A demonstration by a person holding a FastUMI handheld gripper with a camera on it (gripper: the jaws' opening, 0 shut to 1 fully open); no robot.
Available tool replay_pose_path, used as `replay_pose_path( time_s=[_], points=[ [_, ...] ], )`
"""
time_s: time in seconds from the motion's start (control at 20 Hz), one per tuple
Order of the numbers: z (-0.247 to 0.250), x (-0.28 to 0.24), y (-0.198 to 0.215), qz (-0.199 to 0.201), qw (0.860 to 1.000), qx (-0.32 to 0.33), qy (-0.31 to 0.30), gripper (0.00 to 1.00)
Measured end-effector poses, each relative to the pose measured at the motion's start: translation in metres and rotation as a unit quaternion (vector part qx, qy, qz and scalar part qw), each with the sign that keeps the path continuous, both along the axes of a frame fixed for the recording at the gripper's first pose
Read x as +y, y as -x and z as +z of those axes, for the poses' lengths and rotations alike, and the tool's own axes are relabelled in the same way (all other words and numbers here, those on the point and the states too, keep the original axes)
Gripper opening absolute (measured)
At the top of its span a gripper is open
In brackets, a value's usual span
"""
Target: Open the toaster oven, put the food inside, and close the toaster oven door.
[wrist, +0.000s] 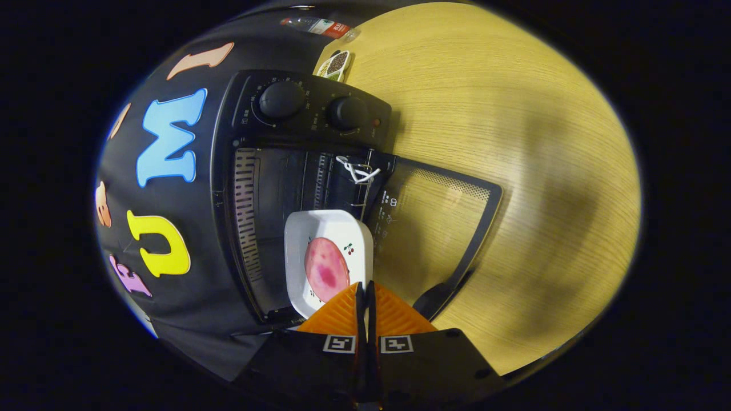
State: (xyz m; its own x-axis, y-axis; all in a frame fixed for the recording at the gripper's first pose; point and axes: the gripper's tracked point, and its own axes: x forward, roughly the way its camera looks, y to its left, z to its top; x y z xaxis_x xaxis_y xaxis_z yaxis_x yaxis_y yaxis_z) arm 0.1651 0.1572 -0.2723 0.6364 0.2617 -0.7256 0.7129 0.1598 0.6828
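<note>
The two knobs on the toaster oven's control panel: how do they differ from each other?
The knob farther from the open door looks larger than the knob nearer it. The larger knob has a ring of markings around it; the smaller one sits beside a small orange light. Both are dark, round, and on the same panel. The fingers are pinched on the white dish's rim.

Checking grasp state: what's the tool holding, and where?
The tool is shut on the white dish's near rim; the dish carries a pink food slice, at the open toaster oven.
</note>
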Motion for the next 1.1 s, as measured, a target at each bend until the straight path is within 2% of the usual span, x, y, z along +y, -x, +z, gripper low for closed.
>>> replay_pose_path(
  time_s=[0.85, 0.9, 1.1],
  points=[
    [-0.006, 0.003, -0.070, -0.098, 0.995, -0.025, -0.006, 0.03],
    [-0.007, 0.005, -0.072, -0.101, 0.995, -0.021, -0.009, 0.05],
    [-0.007, 0.010, -0.079, -0.106, 0.994, -0.021, -0.009, 0.06]
  ],
)
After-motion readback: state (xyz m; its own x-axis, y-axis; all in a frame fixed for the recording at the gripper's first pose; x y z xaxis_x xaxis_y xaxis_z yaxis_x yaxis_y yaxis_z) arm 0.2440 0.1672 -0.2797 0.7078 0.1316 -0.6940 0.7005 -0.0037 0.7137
